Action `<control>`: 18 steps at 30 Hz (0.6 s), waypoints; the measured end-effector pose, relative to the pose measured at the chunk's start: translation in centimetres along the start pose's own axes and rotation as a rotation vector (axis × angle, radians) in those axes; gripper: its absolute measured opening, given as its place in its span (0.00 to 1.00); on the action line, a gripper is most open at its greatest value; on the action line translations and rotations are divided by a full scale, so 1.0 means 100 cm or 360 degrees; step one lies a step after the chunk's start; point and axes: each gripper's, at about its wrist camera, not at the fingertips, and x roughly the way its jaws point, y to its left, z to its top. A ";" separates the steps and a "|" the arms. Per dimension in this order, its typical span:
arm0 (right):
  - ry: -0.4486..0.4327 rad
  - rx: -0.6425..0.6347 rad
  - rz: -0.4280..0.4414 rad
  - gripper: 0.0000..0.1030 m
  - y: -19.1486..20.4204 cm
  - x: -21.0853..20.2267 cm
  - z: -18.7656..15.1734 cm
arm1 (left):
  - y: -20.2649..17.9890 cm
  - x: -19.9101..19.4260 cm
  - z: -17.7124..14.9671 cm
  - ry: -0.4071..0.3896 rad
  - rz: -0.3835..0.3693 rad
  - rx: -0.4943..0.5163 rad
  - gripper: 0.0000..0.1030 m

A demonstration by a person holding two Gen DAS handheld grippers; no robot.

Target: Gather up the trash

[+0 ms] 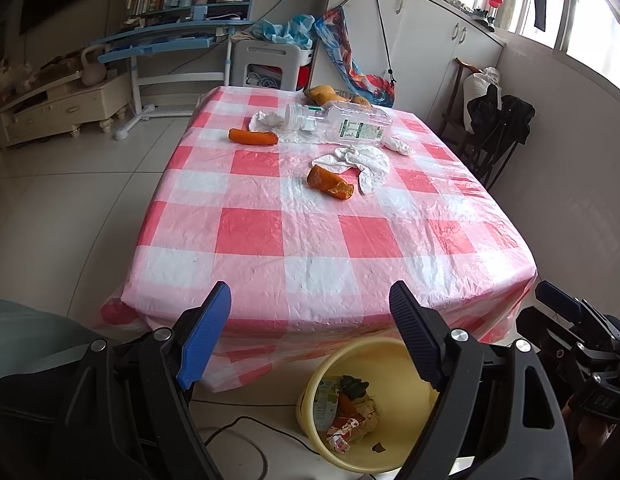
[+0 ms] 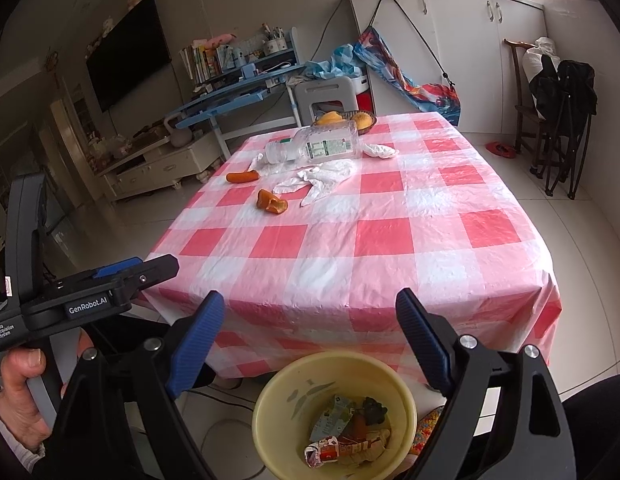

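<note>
Trash spread over far half of table (image 1: 270, 236): clear bottle (image 1: 342, 122) laid on side, crumpled tissues (image 1: 358, 162), two orange peel pieces (image 1: 329, 182) nearer. Yellow bin (image 2: 270, 408) seen on floor at near table edge, some wrappers already inside. Left tool (image 1: 310, 334) and right tool (image 2: 310, 340) both held spread, nothing between fingers, poised above bin. Step judged: between pickups. Next move calls for reach across table to nearest peel piece, fingers closed around it, then carry back to bin.
</note>
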 end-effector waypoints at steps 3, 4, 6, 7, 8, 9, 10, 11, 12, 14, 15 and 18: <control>0.0000 0.0001 0.0000 0.81 0.000 0.000 0.000 | 0.000 0.000 0.000 0.0000 -0.0001 0.0001 0.76; -0.0001 -0.0001 -0.0001 0.81 0.000 0.000 0.000 | 0.000 0.000 0.000 0.0000 0.0000 0.0002 0.76; 0.0000 -0.0001 -0.0001 0.81 0.000 0.000 0.000 | 0.000 0.000 0.000 0.0000 0.0000 0.0001 0.76; 0.0000 -0.0001 -0.0001 0.81 0.000 0.000 0.000 | 0.000 0.000 0.000 0.0000 0.0000 0.0002 0.76; 0.0000 -0.0002 -0.0002 0.81 0.000 0.000 0.000 | 0.000 0.000 0.000 0.0000 0.0000 0.0002 0.76; 0.0000 -0.0002 -0.0002 0.81 0.000 0.000 0.000 | 0.000 0.000 0.000 0.0001 0.0000 0.0001 0.76; 0.0001 -0.0002 -0.0002 0.81 0.000 0.000 0.000 | 0.000 0.000 0.000 0.0001 0.0000 0.0002 0.76; 0.0001 -0.0003 -0.0002 0.81 0.000 0.000 0.000 | 0.000 0.000 0.000 0.0000 0.0000 0.0002 0.76; 0.0001 -0.0004 -0.0003 0.81 0.000 0.000 0.000 | 0.000 0.000 0.000 0.0001 0.0001 0.0002 0.76; 0.0002 -0.0007 -0.0003 0.81 0.001 0.001 -0.001 | 0.000 0.000 0.000 0.0001 0.0001 0.0002 0.76; 0.0003 -0.0007 -0.0004 0.81 0.001 0.001 -0.001 | 0.000 0.000 0.000 0.0002 0.0001 0.0003 0.76; 0.0002 -0.0006 -0.0004 0.81 0.001 0.001 -0.001 | 0.000 0.001 0.000 0.0001 0.0001 0.0002 0.77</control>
